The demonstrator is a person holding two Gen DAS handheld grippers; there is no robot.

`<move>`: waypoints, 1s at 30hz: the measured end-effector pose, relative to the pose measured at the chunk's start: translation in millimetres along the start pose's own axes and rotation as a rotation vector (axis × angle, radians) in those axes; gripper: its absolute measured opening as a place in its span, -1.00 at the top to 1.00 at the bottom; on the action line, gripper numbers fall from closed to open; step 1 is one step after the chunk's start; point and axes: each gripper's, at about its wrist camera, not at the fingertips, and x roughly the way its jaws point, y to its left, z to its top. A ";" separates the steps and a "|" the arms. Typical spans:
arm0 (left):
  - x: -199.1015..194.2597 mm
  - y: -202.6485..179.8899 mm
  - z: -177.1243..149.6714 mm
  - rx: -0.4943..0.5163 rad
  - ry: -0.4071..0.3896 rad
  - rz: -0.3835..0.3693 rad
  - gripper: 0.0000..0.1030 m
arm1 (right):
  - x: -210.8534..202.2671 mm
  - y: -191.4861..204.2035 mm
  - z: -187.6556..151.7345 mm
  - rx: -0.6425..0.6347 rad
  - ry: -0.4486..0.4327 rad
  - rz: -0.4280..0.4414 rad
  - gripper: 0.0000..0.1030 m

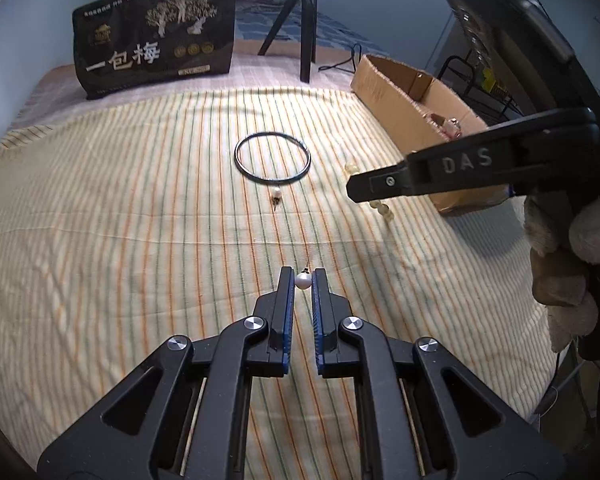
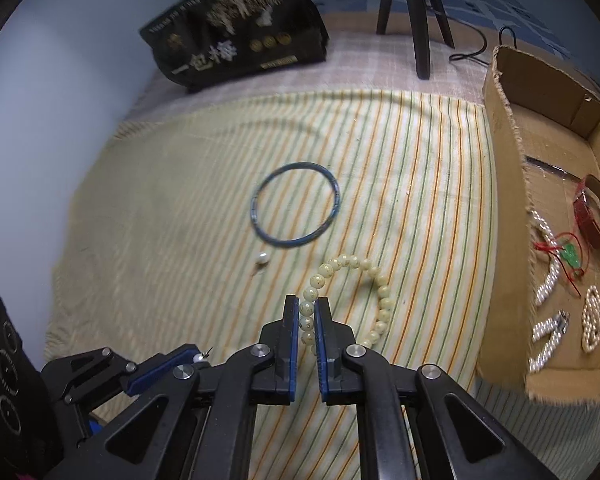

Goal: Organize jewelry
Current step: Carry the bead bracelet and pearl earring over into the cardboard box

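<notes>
While the left tool (image 1: 303, 278) pinches a white pearl earring (image 1: 303, 280), the right tool (image 2: 307, 312) clamps a cream beaded bracelet (image 2: 384, 292). A dark bangle (image 2: 296, 205) lies at frame centre.

Both grippers (image 1: 303, 276) (image 2: 307, 306) clamped, level

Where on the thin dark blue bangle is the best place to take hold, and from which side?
Judging by its pose, grip the near rim of the thin dark blue bangle. It lies flat on the striped cloth, so come from above, with one finger of the tongs inside the ring and one outside.
</notes>
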 end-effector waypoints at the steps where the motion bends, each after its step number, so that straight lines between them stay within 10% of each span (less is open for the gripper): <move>1: -4.4 -1.5 0.4 0.002 -0.007 0.000 0.88 | -4.3 1.0 -3.4 -0.001 -0.008 0.006 0.90; 30: -53.5 -88.1 60.1 0.149 -0.149 -0.070 0.88 | -165.7 -71.7 -67.4 0.028 -0.319 -0.030 0.90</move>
